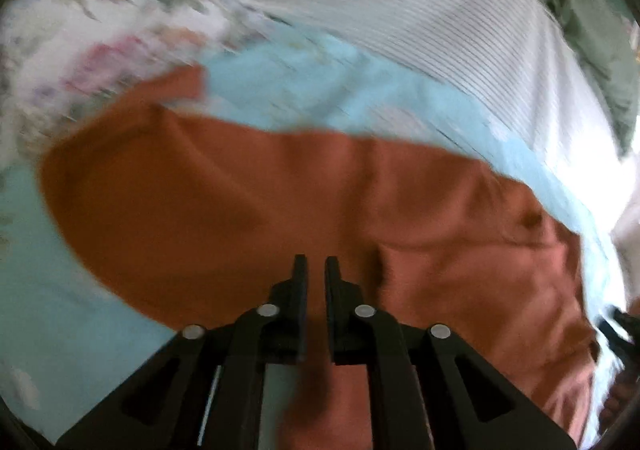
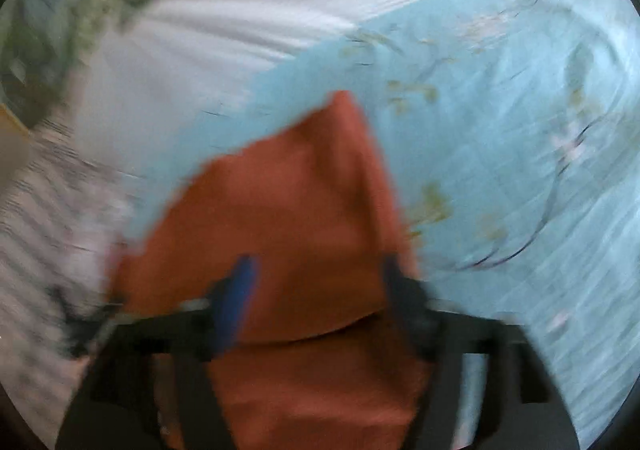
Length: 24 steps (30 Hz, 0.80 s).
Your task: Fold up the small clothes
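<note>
One rust-orange cloth garment (image 1: 256,202) lies on the pale-blue floral bedspread (image 1: 280,86), running from nine to four o'clock. Soft, light, limp: I'd pinch its edge. Left gripper (image 1: 316,270) stands slightly parted, empty; right gripper (image 2: 316,274) spread wide above the cloth, gripping nothing.

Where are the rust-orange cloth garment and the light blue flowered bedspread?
rust-orange cloth garment (image 1: 280,202): left wrist view, middle of its flat part.
light blue flowered bedspread (image 2: 500,122): right wrist view, bare patch right of the garment.
</note>
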{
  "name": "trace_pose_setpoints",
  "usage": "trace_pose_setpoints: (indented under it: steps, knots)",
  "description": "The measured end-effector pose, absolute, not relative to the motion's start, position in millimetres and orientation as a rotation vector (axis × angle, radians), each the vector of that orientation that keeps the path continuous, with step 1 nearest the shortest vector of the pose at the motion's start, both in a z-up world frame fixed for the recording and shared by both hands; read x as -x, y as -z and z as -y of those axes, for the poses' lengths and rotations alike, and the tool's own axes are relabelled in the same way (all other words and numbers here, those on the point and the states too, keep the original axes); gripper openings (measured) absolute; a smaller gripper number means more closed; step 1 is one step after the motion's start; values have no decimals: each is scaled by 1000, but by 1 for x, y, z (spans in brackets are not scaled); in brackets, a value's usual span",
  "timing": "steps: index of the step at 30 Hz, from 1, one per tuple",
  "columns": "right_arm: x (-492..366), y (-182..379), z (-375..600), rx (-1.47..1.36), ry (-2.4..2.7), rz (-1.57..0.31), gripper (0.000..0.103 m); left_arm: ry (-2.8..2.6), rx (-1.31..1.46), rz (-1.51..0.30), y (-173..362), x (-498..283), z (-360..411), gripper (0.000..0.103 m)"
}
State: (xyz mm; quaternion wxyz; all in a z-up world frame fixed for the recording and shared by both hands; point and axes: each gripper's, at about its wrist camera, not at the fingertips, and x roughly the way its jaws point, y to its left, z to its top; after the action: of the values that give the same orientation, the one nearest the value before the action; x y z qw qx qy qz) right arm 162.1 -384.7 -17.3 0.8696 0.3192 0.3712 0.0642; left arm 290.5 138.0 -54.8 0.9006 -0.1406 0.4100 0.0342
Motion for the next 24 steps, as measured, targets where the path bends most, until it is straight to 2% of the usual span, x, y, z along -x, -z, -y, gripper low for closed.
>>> trace_pose_setpoints:
  steps: [1,2,4,6,10,15,17,18,24]
  knots:
    - [-157,15,377,-678,-170,-773,85,-109,290,-844,51,-293,-149,28]
    - [-153,15,369,-675,-196,-780,85,-142,295,-837,47,-296,-160,35]
    - [-145,18,356,-693,-232,-794,85,-218,301,-811,39,-302,-183,56]
    - [-143,26,341,-717,-264,-821,85,-277,268,-800,35,-314,-201,65]
    - [-146,45,317,-728,-297,-924,85,-350,127,-830,37,-353,-221,68]
    - [-152,49,301,-705,-309,-955,85,-375,-16,-894,52,-403,-233,69]
    - [-153,46,297,-687,-310,-940,85,-387,-26,-918,61,-418,-241,39]
    - [-153,43,296,-678,-310,-927,85,-377,3,-936,64,-423,-246,6]
    - [-155,34,289,-648,-312,-886,83,-278,128,-802,36,-392,-240,3]
